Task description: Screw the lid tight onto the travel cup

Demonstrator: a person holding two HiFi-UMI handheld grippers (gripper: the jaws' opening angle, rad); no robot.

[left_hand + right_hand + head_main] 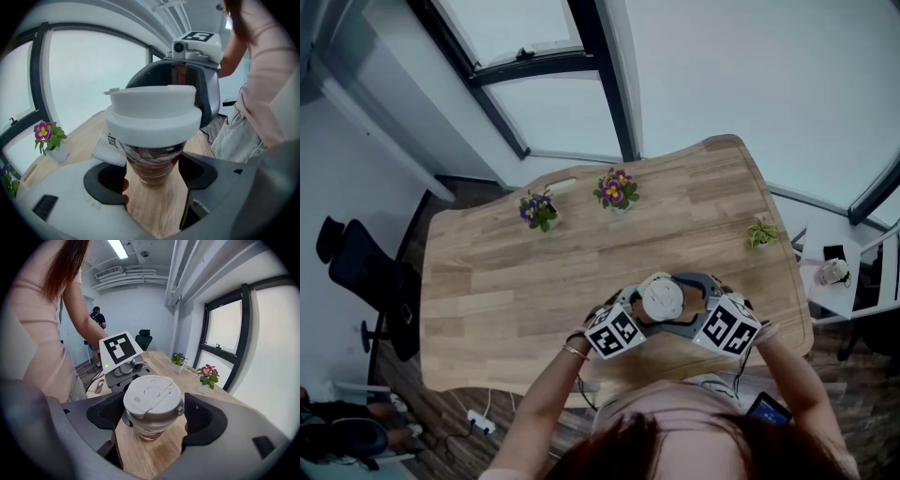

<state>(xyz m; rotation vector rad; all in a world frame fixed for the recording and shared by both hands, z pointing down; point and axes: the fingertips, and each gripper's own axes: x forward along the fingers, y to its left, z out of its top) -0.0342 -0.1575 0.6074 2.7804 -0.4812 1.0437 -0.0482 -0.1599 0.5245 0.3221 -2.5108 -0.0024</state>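
Observation:
The travel cup stands on the wooden table (506,281) near its front edge, white lid (661,298) on top. In the left gripper view its brown patterned body (152,164) fills the gap between the jaws, and my left gripper (152,180) is shut on it below the lid (152,117). Seen from the head view, the left gripper (642,314) comes in from the left and the right gripper (689,309) from the right. My right gripper (154,416) is shut on the lid (152,397), with the cup body (150,430) showing underneath.
Two pots of purple flowers (539,210) (616,190) and a small green plant (760,232) stand along the table's far side. A black office chair (366,272) is at the left, a white side table (834,267) at the right. A person (96,317) stands far back.

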